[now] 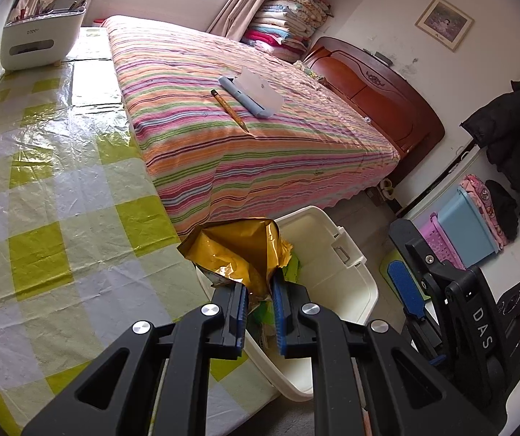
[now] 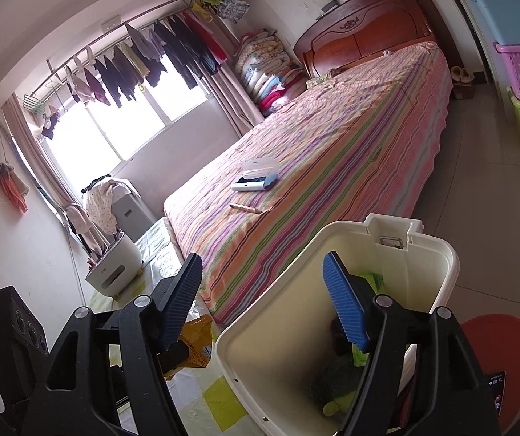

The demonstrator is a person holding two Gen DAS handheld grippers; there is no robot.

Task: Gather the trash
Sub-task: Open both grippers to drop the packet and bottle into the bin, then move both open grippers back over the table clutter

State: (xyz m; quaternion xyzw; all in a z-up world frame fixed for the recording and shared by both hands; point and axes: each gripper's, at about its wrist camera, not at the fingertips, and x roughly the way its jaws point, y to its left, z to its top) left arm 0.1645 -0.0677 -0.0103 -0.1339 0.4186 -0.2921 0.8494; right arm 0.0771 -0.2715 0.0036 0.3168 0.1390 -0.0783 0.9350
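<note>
One crumpled gold foil snack bag (image 1: 236,254) is pinched in the left gripper (image 1: 260,312) over the rim of one cream plastic bin (image 1: 336,254) beside one striped bed (image 1: 245,127). The right gripper (image 2: 263,305) is spread wide, holding nothing, above the bin, which contains green scraps (image 2: 336,385).

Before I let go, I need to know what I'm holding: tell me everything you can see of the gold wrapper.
The gold wrapper is a crumpled, shiny foil-like bag, gold inside, torn open at the top. The left gripper is shut on its lower part, holding it upright over the near rim of the white bin, beside the checked tablecloth. The right wrist view shows a printed yellow face.
</note>
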